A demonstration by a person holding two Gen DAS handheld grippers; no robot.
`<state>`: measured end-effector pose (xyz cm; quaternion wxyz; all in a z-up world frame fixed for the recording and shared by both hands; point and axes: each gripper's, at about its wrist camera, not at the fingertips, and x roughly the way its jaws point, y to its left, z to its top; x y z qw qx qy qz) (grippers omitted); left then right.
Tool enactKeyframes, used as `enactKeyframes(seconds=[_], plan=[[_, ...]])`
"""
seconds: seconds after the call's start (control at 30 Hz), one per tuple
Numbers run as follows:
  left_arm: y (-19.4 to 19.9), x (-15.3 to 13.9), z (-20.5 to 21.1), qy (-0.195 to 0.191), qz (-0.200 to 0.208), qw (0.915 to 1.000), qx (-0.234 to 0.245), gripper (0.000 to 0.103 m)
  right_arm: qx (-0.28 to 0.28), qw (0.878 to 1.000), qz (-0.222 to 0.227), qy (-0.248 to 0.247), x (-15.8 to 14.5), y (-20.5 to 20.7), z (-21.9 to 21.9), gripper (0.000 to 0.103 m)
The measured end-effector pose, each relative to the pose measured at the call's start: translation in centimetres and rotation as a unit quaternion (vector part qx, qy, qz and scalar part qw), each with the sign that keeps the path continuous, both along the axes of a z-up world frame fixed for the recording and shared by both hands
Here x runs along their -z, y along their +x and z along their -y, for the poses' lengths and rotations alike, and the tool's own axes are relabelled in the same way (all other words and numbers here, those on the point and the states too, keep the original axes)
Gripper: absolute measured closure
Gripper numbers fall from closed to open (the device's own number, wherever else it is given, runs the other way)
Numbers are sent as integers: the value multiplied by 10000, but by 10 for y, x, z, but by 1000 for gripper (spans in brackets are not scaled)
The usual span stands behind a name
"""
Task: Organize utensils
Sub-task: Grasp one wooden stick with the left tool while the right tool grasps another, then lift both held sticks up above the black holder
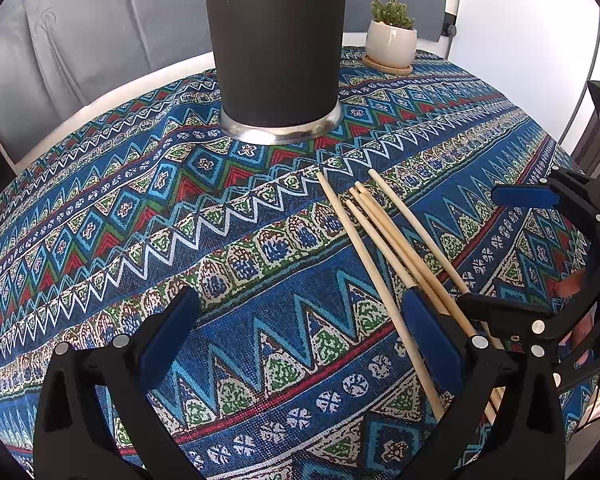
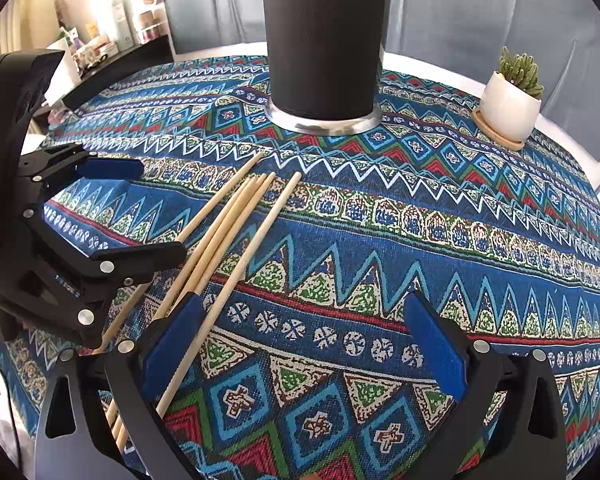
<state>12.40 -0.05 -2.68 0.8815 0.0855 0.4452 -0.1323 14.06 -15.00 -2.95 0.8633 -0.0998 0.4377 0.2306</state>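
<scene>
The wooden chopsticks (image 1: 396, 248) lie loose in a fan on the patterned cloth of the table (image 1: 180, 240), in front of the black tumbler (image 1: 276, 48), their tips aimed toward it and their long axes running back between the two grippers. The left gripper (image 1: 300, 344) is released, chopsticks touching its right finger; the right gripper (image 2: 304, 344) is also released and about equally near, chopsticks at its left finger. A potted succulent (image 1: 392, 40) stands right of the tumbler

Grey curtain (image 2: 460, 8) behind a patterned tablecloth (image 2: 380, 240) — cluttered shelf (image 2: 112, 40) (sunlit) at left.
</scene>
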Motion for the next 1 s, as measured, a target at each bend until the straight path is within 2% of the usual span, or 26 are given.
enactKeyframes(seconds=[0.3,0.37,0.43,0.47,0.5,0.53,0.57,0.6,0.63,0.67,0.7,0.73,0.83,0.9,1.0], plan=[[3,1,1,-6,5,10000,81,6,5,10000,-1,1,1,0,-2,6],[1,0,0,-3,43,9999,125,11,-58,10000,11,-18,1,0,-2,8],[-2,-2,-6,-22,112,9999,112,21,-210,9998,-1,-46,0,1,0,13],[-3,-2,-10,-27,143,9998,105,29,-207,9998,17,-36,-2,1,3,34],[-4,-3,-14,-30,158,9998,140,34,-108,9999,97,11,-5,0,8,64],[-5,-4,-17,-29,163,9997,174,40,18,9999,127,43,-7,1,14,72],[-5,-5,-21,-36,155,9997,176,43,69,9999,93,77,-8,3,20,86],[-4,-6,-25,-25,148,9998,155,53,96,9999,81,57,-8,6,25,97],[-3,-8,-29,-21,143,9998,106,66,132,9999,50,43,-9,10,30,97],[-2,-9,-34,-45,133,9999,47,73,168,9998,-14,73,-9,14,34,98],[-1,-9,-38,-63,127,9999,-28,86,158,9996,-132,170,-9,17,38,98],[0,-9,-43,-104,114,9998,-91,90,158,9995,-208,197,-10,19,39,98],[2,-11,-51,-301,9,9993,-198,98,156,9991,-331,192,-11,21,38,98],[1,-11,-52,-374,-79,9991,-206,98,171,9985,-425,297,-14,21,38,98],[-2,-11,-58,-622,-202,9975,-262,98,211,9983,-334,424,-25,19,42,98]])
